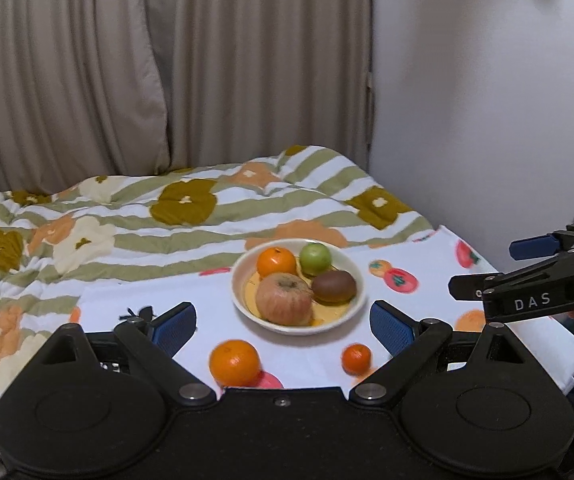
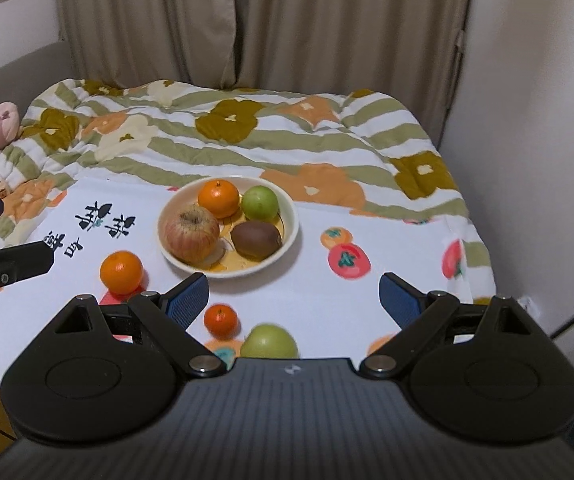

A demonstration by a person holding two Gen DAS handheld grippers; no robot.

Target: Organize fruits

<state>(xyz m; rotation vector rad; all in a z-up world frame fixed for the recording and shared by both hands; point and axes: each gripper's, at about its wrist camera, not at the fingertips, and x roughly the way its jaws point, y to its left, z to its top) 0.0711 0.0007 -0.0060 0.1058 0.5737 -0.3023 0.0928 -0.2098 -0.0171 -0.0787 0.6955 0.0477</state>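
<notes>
A cream bowl [image 1: 357, 280] [image 2: 293, 216] on a white printed cloth holds a red apple [image 1: 284, 299] [image 2: 189, 233], an orange [image 1: 275, 262] [image 2: 219, 198], a green fruit [image 1: 316, 259] [image 2: 260, 203] and a brown kiwi [image 1: 334, 287] [image 2: 255, 240]. Loose on the cloth lie a large orange [image 1: 234, 362] [image 2: 121, 272], a small mandarin [image 1: 356, 358] [image 2: 220, 321] and a green apple [image 2: 269, 342]. My left gripper [image 1: 283, 326] hangs open above the cloth, with the loose oranges below it. My right gripper [image 2: 294, 298] is open and empty above the mandarin and green apple.
The white cloth [image 2: 327, 300] with fruit prints lies on a striped floral quilt [image 1: 127, 216] covering a bed. Beige curtains [image 1: 167, 60] hang behind, a white wall [image 1: 487, 80] at the right. The right gripper's body [image 1: 527, 280] shows at the left wrist view's right edge.
</notes>
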